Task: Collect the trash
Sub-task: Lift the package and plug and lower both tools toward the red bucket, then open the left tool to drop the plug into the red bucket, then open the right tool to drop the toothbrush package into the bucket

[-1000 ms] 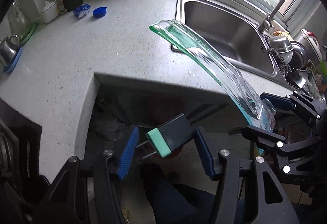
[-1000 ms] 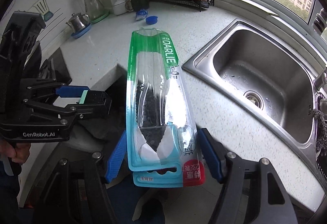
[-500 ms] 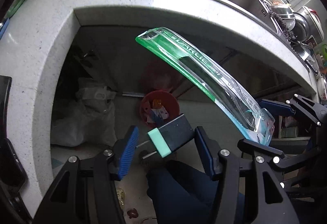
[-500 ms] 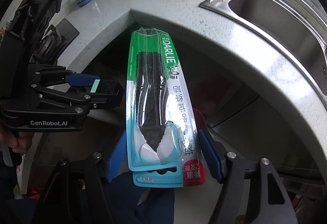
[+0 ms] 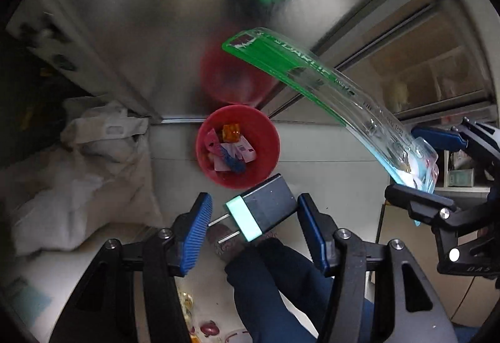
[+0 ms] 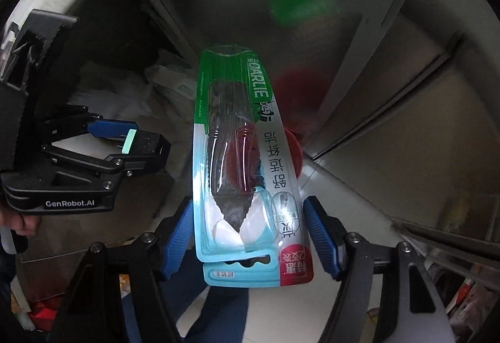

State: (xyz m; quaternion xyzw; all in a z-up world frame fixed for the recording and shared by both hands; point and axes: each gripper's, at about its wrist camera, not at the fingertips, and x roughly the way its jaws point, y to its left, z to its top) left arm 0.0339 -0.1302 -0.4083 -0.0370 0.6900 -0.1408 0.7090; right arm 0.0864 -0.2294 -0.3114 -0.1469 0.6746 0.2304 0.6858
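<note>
Red trash bin (image 5: 271, 136) sitting at 12 o'clock of left gripper (image 5: 254, 213).
Left gripper is pinching a plug adapter (image 5: 262, 208); right gripper (image 6: 247, 241) is clamping Darlie toothbrush packaging (image 6: 240, 161).

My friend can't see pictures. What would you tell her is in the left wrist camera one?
The left tool holds a dark plug adapter just above a red trash bin with scraps inside. On the right, the other tool carries a long empty toothbrush package, and a white bag sits left.
</note>
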